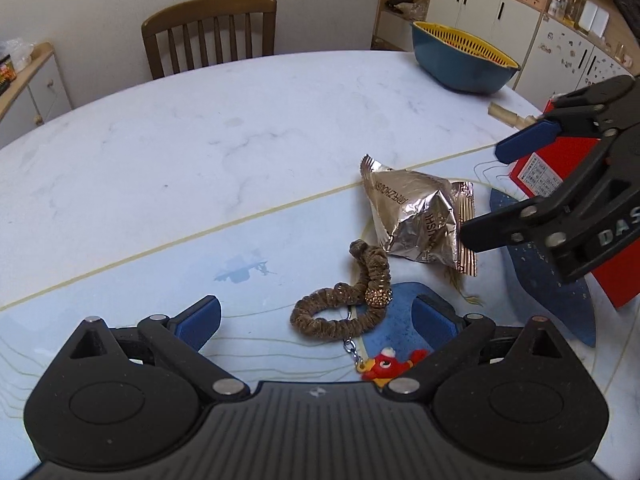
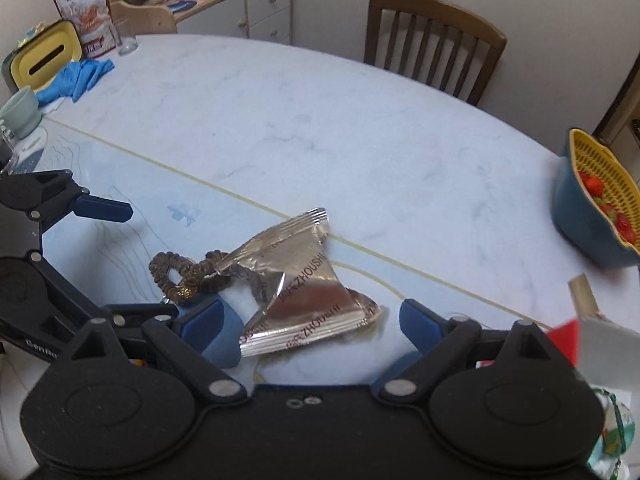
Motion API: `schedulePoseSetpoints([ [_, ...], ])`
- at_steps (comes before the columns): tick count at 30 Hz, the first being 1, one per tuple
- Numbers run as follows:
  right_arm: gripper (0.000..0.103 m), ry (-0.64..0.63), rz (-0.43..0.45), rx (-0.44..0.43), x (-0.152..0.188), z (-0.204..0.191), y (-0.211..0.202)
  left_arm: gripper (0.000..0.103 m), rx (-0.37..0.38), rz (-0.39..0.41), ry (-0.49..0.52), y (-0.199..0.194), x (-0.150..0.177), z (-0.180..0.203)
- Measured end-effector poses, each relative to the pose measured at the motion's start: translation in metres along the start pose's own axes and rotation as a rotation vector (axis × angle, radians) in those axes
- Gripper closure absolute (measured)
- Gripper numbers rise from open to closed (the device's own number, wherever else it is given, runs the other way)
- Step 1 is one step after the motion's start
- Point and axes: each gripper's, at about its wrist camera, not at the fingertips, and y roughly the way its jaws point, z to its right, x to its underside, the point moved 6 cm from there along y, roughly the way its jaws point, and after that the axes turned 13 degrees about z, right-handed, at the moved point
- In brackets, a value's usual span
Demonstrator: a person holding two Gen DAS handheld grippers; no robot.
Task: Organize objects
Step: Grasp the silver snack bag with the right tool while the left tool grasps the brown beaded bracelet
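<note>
**Both tongs spread, poised over the clutter**

The right gripper (image 2: 316, 320) hangs with jaws wide apart around the foil packet (image 2: 304, 292), seemingly lined up to take it. The left gripper (image 1: 316, 316) is likewise spread around the hair tie (image 1: 344, 304) and red keychain (image 1: 388, 364). Far across the table (image 1: 200, 140) there is bare room; a red box (image 1: 560, 168) crowds the right side.

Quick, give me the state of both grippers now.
Left gripper: open, holding nothing, over the brown scrunchie.
Right gripper: open, holding nothing, straddling the silver foil packet.
</note>
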Motion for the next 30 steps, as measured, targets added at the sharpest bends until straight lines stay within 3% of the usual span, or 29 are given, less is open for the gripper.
schedulePoseSetpoints([
  [13,0.010,-0.008,-0.035,-0.033,-0.002,0.006,0.046,0.004,0.047,0.030,0.038,0.017,0.002,0.007],
  [21,0.019,-0.025,-0.037,-0.052,-0.005,0.001,0.059,0.030,0.040,0.038,0.061,0.018,0.004,0.007],
  [26,0.027,0.000,-0.044,-0.069,-0.004,0.001,0.060,0.058,0.061,0.040,0.054,0.016,0.002,0.010],
  [30,0.041,0.043,-0.047,-0.085,-0.003,0.001,0.057,0.070,0.076,0.032,0.039,0.016,-0.001,0.010],
])
